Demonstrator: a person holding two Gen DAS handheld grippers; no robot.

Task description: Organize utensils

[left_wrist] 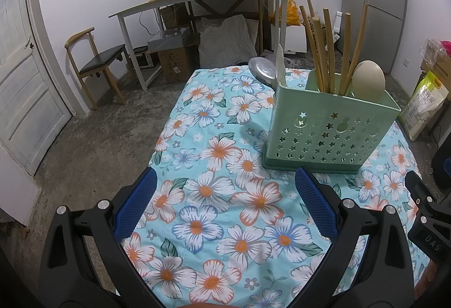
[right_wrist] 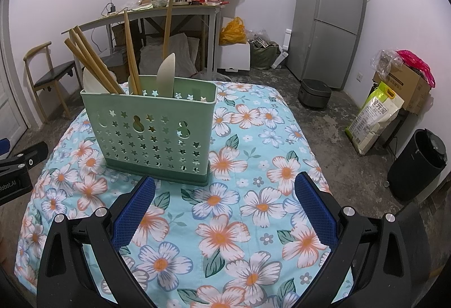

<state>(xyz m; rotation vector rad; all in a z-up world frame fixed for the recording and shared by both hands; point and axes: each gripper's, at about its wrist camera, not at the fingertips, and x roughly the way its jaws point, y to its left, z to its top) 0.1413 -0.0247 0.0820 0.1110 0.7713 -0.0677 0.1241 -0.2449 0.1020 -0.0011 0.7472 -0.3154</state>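
Right wrist view: right gripper (right_wrist: 225, 195) spread, empty, near caddy (right_wrist: 152, 127) holding chopsticks (right_wrist: 93, 65); left gripper (left_wrist: 225, 195) likewise spread, empty.

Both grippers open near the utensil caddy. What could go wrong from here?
1. The green caddy is tall and narrow and stands on a soft floral cloth; a side nudge from the right gripper or left gripper might tip it.
2. The wooden chopsticks lean outward at different angles, so a reach from above could snag them.
3. In the left wrist view, the metal spoon sits behind the caddy, partly hidden; grasping it blind risks a miss.
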